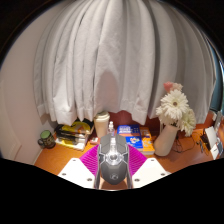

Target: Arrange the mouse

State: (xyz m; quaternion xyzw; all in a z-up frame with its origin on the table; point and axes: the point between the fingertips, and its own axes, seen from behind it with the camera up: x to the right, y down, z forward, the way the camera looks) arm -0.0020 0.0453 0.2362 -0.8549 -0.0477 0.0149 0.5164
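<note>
A grey computer mouse (112,164) sits between the two fingers of my gripper (112,160), its nose pointing away from me. Both magenta pads (92,160) press against its sides, so the gripper is shut on the mouse. It is held up above the wooden desk (75,152), which shows beyond and to the sides of the fingers.
A white vase with white flowers (172,120) stands ahead to the right. A blue book (130,133) lies just beyond the mouse. Books and small jars (62,134) sit to the left. White curtains (110,60) hang behind the desk.
</note>
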